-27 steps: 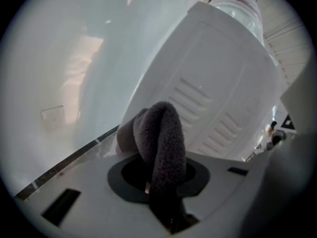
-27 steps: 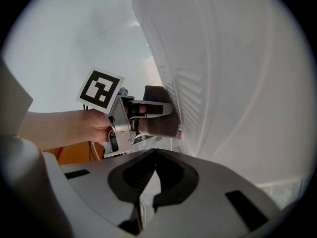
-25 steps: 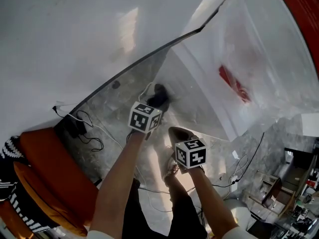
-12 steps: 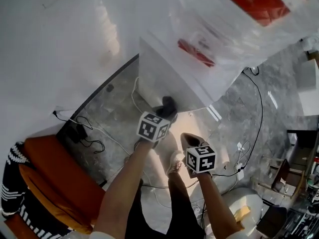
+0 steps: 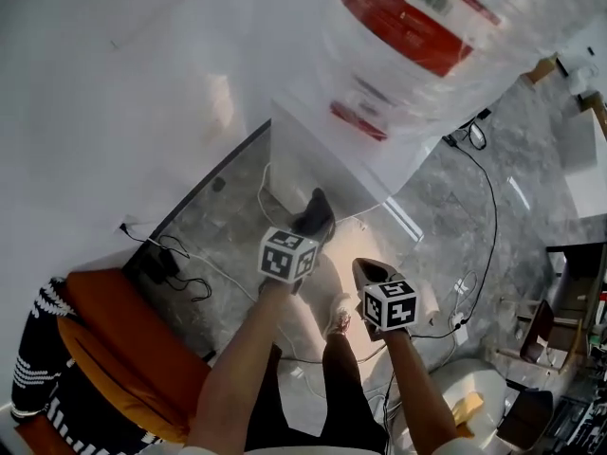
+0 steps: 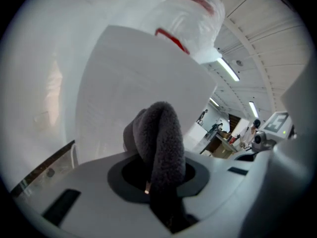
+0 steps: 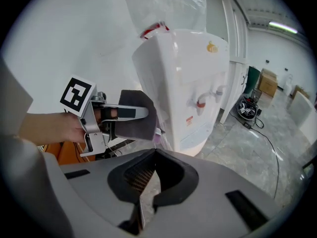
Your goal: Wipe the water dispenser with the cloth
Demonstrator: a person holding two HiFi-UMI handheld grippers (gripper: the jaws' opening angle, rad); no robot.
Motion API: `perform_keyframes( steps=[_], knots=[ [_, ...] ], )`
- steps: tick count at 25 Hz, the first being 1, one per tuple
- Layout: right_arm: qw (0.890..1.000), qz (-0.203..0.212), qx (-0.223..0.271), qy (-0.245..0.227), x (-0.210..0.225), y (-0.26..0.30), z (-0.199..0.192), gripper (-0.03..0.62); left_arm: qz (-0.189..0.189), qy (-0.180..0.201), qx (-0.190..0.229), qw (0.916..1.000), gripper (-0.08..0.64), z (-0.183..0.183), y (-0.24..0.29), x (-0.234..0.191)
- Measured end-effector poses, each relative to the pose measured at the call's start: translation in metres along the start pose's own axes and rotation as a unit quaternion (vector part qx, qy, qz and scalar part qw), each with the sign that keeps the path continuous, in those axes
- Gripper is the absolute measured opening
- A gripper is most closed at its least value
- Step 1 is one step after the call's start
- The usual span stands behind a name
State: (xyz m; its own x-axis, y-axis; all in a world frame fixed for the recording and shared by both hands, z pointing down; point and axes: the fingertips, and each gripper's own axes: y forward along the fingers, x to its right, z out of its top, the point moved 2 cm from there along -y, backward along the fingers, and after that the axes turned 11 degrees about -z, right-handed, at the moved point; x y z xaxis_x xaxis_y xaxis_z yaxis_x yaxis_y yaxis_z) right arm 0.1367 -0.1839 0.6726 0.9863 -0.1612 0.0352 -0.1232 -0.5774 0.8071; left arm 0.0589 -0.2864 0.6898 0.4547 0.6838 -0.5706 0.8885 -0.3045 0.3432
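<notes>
The white water dispenser stands on the floor by the wall, with a clear bottle with a red label on top. My left gripper is shut on a dark grey cloth, held low at the dispenser's side panel. In the left gripper view the cloth bulges out of the jaws in front of the dispenser's white panel; contact is unclear. My right gripper hangs beside it, shut and empty. The right gripper view shows the dispenser's front with its taps and the left gripper with the cloth.
An orange seat with a striped fabric is at the lower left. A black adapter and cables lie by the wall. Another cable runs over the marble floor at right. The person's legs and shoe are below the grippers. Furniture crowds the right edge.
The head view has swung up, so the bottle and its red label now show at the top. Both grippers stay near the dispenser's base, the left one still on the cloth.
</notes>
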Motion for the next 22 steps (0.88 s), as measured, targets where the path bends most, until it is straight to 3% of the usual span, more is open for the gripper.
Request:
perform_keyframes(
  steps=[6,12,18,22],
  knots=[
    [0.997,0.059,0.042,-0.038,-0.047,0.007,0.079,0.015,0.091,0.025,0.029,0.9952,0.081,0.073,-0.071,-0.049],
    [0.99,0.101,0.063,-0.071,-0.083,0.022,0.138,0.015,0.145,0.062,0.045,0.9865,0.081,0.135,-0.093,-0.085],
    [0.99,0.118,0.059,-0.052,-0.095,0.04,0.162,0.015,0.151,0.098,0.039,0.9829,0.081,0.163,-0.072,-0.112],
    [0.989,0.118,0.059,-0.063,-0.095,0.037,0.161,0.015,0.141,0.09,0.052,0.9845,0.081,0.161,-0.066,-0.103]
  ],
)
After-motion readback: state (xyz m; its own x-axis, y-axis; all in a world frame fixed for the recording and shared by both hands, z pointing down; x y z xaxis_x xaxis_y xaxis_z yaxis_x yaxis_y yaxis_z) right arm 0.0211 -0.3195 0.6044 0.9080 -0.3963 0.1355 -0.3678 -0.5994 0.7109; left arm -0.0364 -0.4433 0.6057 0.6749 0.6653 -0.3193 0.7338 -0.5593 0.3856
